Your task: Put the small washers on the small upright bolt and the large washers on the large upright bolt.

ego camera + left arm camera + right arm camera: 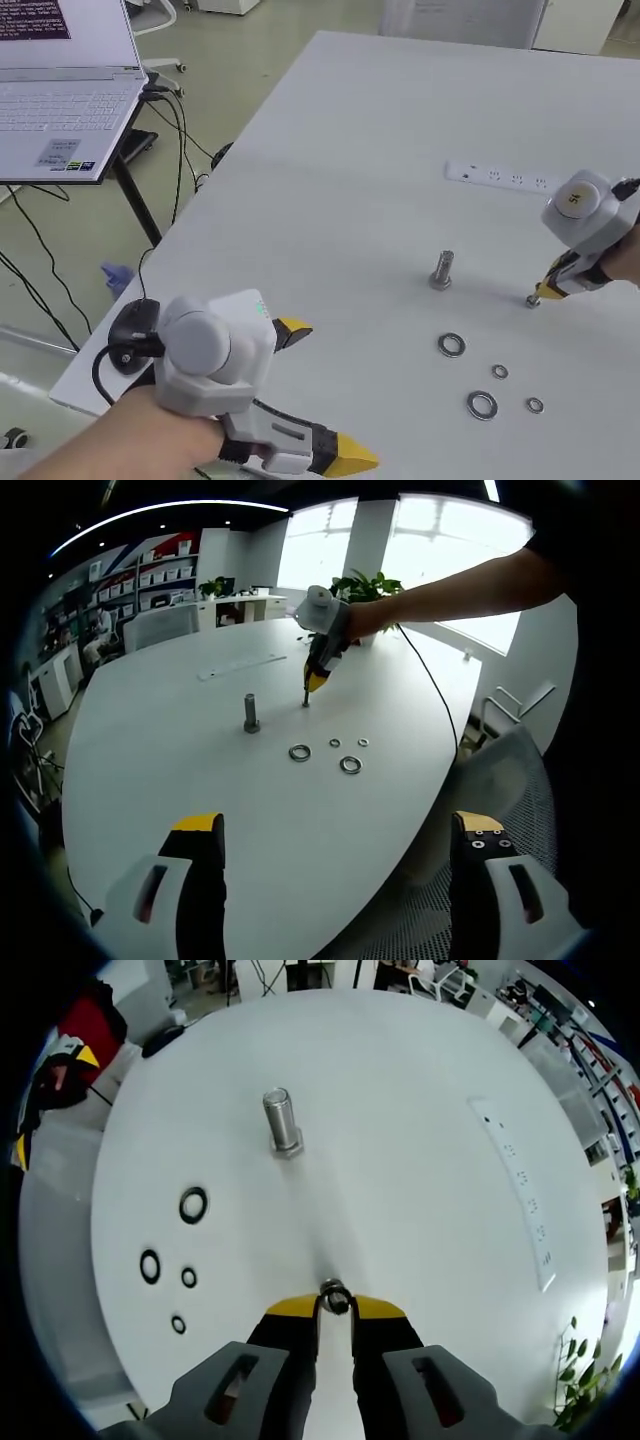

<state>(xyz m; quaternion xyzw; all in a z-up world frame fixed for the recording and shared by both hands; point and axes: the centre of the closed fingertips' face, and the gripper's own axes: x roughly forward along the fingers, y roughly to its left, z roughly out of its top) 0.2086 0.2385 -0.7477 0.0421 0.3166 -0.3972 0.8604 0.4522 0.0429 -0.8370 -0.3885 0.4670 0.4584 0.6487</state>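
The large bolt (442, 270) (281, 1120) (251, 713) stands upright on the white table (330, 180). To its right my right gripper (545, 291) (335, 1305) (314, 683) is shut on the small bolt (533, 300) (333, 1293), whose base rests on the table. Two large washers (451, 345) (482, 405) and two small washers (499, 372) (535, 405) lie flat in front of the bolts. My left gripper (325, 395) (338, 825) hovers open near the table's front edge, well short of the washers, with nothing between its jaws.
A white power strip (500, 178) (520, 1185) lies behind the bolts. A laptop (60, 90) sits on a stand left of the table, with cables hanging below. A white chair (500, 770) stands by the table's edge.
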